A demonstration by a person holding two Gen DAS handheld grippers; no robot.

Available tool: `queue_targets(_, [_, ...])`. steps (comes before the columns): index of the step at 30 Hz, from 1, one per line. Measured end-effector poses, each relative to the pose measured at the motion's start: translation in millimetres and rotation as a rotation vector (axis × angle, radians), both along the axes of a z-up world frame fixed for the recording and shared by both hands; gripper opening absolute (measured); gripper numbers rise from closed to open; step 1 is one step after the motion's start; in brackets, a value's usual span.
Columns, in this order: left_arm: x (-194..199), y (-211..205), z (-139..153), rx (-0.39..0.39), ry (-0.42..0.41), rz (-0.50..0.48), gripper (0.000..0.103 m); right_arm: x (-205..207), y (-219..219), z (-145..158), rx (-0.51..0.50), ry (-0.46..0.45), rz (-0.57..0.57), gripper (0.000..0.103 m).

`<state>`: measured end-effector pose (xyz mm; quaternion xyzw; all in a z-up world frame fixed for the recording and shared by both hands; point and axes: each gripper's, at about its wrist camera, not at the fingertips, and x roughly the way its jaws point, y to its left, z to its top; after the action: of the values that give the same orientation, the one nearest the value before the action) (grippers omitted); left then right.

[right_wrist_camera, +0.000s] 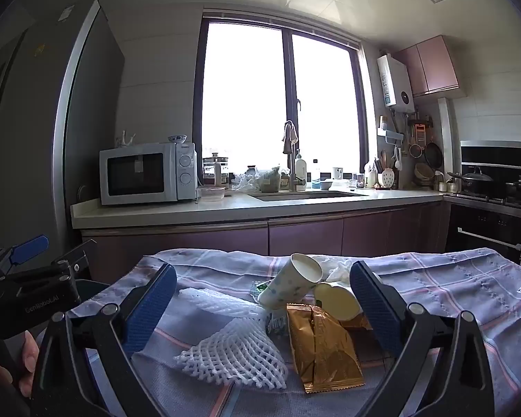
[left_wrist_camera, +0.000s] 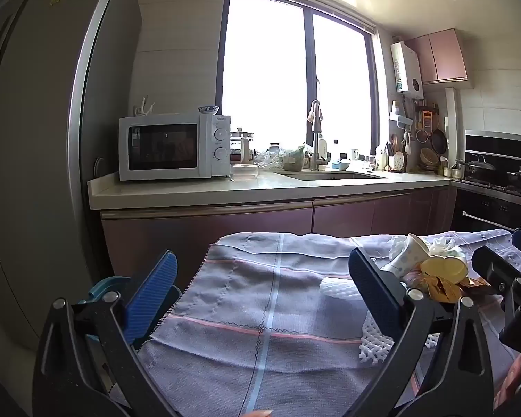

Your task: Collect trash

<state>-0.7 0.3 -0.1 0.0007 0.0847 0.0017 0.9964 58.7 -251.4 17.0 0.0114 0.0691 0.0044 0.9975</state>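
Facing the trash pile, the right gripper point(right_wrist_camera: 263, 299) stands nearer: gold wrapper point(right_wrist_camera: 321, 347) lies lower centre, lengthwise between its wide-open, empty fingers point(right_wrist_camera: 375, 305); left gripper point(left_wrist_camera: 262, 290) likewise open, empty.

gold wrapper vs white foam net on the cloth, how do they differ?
The gold wrapper is shiny, solid foil; the white foam net is matte open mesh. The wrapper is a creased oblong; the net fans out like a triangle. Both lie flat on the checked cloth, side by side, ungripped.

Near left, the tablecloth point(left_wrist_camera: 260, 299) lies bare and passable. Right, a trash heap point(right_wrist_camera: 309, 305) blocks the way. The counter point(right_wrist_camera: 225, 212) stands far behind.
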Motion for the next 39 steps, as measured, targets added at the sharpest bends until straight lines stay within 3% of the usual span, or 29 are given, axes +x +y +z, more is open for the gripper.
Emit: queue_targets(39, [-3.8,0.1,2.1,-0.008,-0.007,-0.004,0.097,1.0,-5.7,0.3,0.024,0.007,0.001,0.097])
